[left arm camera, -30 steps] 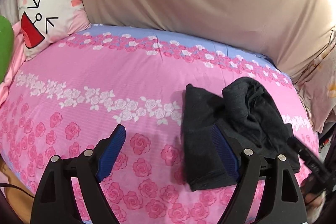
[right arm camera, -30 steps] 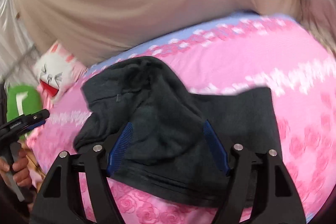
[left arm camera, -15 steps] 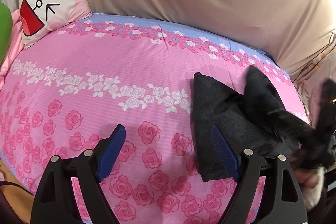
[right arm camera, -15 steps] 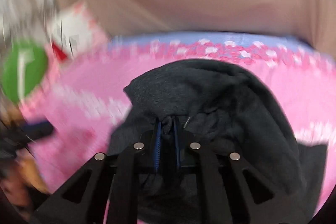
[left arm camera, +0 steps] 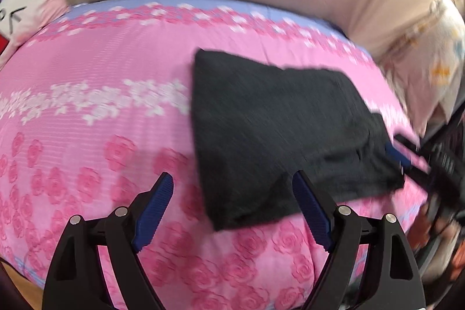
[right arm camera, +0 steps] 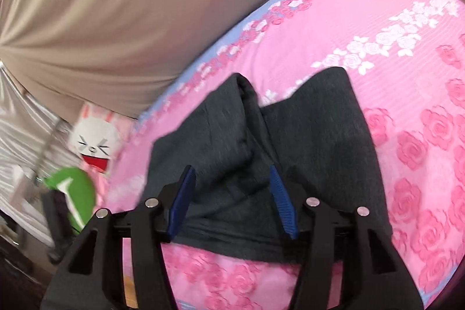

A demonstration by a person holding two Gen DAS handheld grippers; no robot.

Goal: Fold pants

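- Near the bed's (left arm camera: 96, 112) right front corner lay the dark pants (left arm camera: 279, 130), folded, with their near edge close to the bed's front edge.
- Left of them the pink sheet lay bare.
- The left claw (left arm camera: 232, 211) stood wide, empty.
- The right claw (right arm camera: 229, 193) was opening over the pants, not gripping them.
- No readable writing showed.

The left gripper (left arm camera: 232, 193) is a black plastic frame whose two angular arms branch upward like a fork; each arm carries round silver screw heads at its joints; the fingers (left arm camera: 152, 208) end in ribbed blue pads with fine saw-tooth ridges; the right gripper (right arm camera: 232, 199) is built alike, black with silver screws and narrow blue ribbed pads (right arm camera: 282, 202)
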